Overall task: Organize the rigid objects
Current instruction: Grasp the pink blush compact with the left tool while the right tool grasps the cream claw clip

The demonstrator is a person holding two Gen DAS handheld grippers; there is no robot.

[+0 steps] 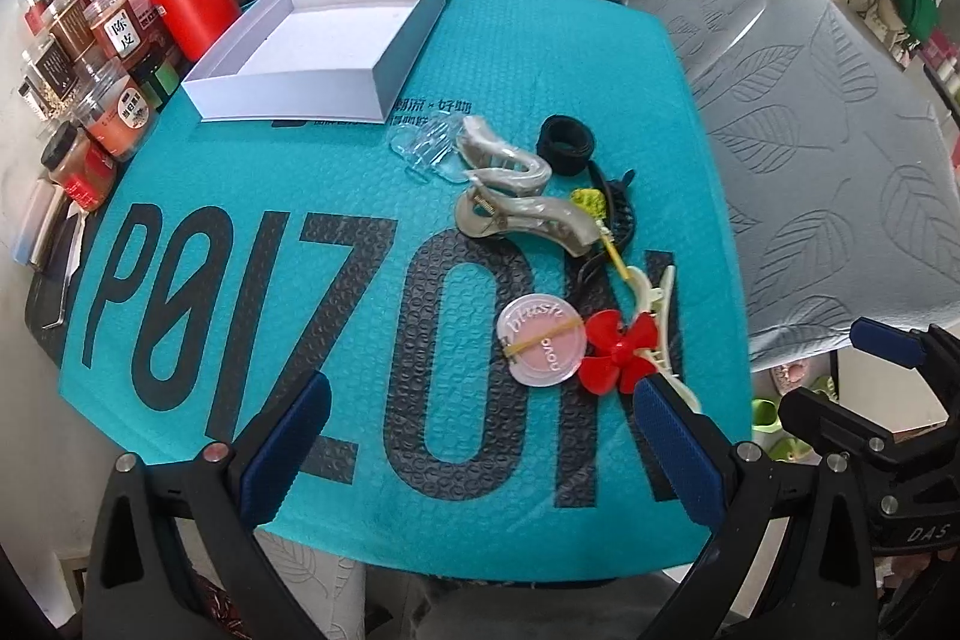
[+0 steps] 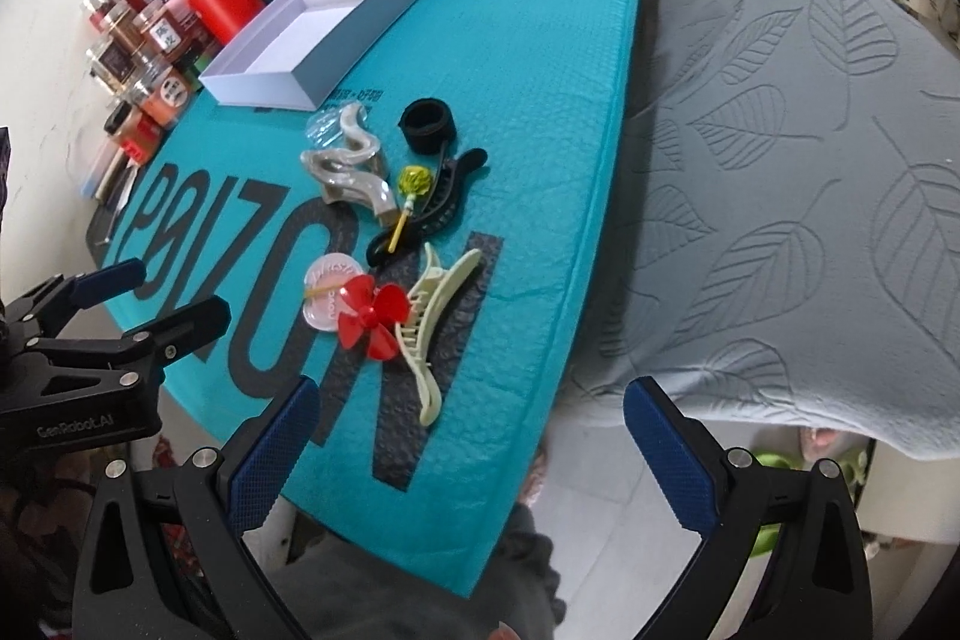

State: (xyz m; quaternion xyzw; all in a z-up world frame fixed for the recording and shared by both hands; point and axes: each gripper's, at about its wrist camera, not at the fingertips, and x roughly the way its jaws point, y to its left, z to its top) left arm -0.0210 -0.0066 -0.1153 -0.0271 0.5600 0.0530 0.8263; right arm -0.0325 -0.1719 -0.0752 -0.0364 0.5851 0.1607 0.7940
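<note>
— Right of centre on the teal mat [image 1: 240, 160], hair clips [image 1: 522, 196] are lying tangled; the white box [image 1: 288, 52] is waiting upper left.
— Both grippers [image 1: 480, 454] [image 2: 474, 454] are hanging wide, empty. Lifting one clip is probably dragging its neighbours.

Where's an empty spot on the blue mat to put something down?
The mat's left half, between the jars, the white box and the left gripper, is bare. The box is empty too. The clips and red fan crowd the right side.
</note>
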